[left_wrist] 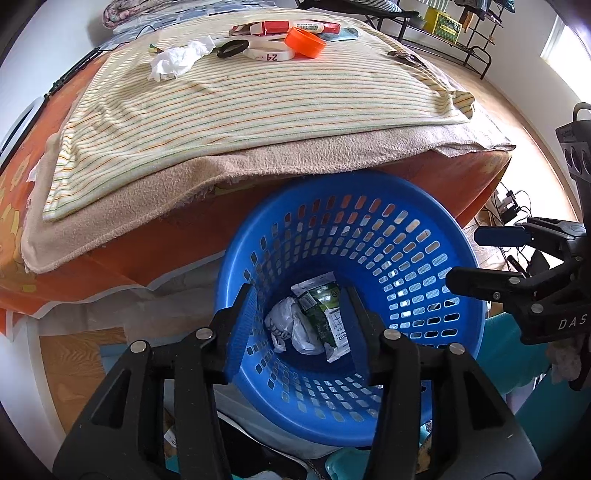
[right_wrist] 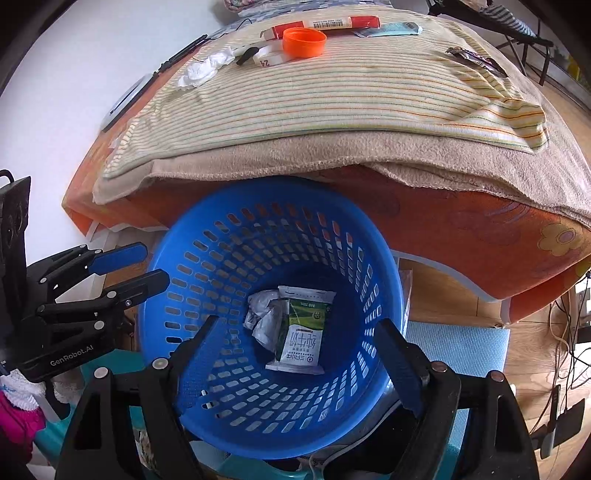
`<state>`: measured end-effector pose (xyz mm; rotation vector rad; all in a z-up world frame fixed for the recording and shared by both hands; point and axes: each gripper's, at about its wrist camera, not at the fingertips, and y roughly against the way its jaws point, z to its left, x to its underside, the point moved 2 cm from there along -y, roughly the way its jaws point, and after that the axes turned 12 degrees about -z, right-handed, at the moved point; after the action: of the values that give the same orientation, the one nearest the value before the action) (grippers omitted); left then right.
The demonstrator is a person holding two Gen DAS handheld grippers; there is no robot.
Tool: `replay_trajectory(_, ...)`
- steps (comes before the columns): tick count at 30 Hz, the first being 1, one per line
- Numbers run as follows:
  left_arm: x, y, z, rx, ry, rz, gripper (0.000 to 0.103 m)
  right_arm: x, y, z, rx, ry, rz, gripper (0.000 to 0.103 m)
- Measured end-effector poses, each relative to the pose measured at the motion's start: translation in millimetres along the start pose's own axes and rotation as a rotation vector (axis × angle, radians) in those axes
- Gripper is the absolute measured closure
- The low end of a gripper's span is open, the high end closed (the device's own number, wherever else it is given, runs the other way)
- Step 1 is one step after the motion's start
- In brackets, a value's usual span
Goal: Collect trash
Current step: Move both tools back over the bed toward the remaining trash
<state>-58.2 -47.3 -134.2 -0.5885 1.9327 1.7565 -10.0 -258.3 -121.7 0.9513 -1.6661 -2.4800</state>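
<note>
A blue perforated basket (left_wrist: 436, 229) (right_wrist: 177, 236) stands on the floor against the table's front edge. Inside lie a green and white milk pouch (left_wrist: 325, 314) (right_wrist: 301, 332) and crumpled white wrappers (left_wrist: 288, 325) (right_wrist: 262, 314). My left gripper (left_wrist: 301, 328) hangs open and empty over the basket; it also shows in the right wrist view (right_wrist: 140, 266). My right gripper (right_wrist: 295, 354) is open and empty above the basket; it also shows in the left wrist view (left_wrist: 469, 254). On the striped cloth at the table's far end lie a crumpled tissue (left_wrist: 177, 59) (right_wrist: 203, 70), an orange cap (left_wrist: 304, 42) (right_wrist: 303, 42), a red and white box (left_wrist: 284, 26) (right_wrist: 332, 23) and a white tape roll (left_wrist: 269, 54) (right_wrist: 271, 57).
The table (left_wrist: 92, 266) carries a striped cloth (left_wrist: 240, 110) over a beige towel (left_wrist: 155, 206). A black ring (left_wrist: 232, 48) and a teal packet (right_wrist: 391, 28) lie among the items. A small dark item (right_wrist: 472, 59) sits far right. Cables (right_wrist: 569, 332) lie on the floor at right.
</note>
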Motion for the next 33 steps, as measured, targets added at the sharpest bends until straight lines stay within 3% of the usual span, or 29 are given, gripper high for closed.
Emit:
replay_trajectory(5, -1, 1, 2, -0.006, 0.01, -0.003, 0.055, -1, 2, 1, 0.003, 0.005, -0.011, 0.018)
replay_trajectory(9, -5, 4, 5, -0.013, 0.022, -0.018, 0.045, -3, 4, 3, 0.015, 0.02, -0.025, 0.017)
replay_trajectory(14, -19, 8, 9, -0.018, 0.031, -0.036, 0.044, -9, 8, 6, 0.039, 0.044, -0.047, 0.017)
replay_trajectory(21, -57, 20, 19, -0.033, 0.032, -0.097, 0.044, -31, 22, 11, 0.057, 0.066, -0.127, 0.016)
replay_trajectory(24, -77, 23, 28, -0.042, 0.039, -0.119, 0.037, -44, 26, 12, 0.056, 0.067, -0.158, 0.016)
replay_trajectory(33, -134, 25, 72, -0.104, 0.063, -0.173, 0.037, -88, 34, 16, 0.035, 0.081, -0.227, 0.016)
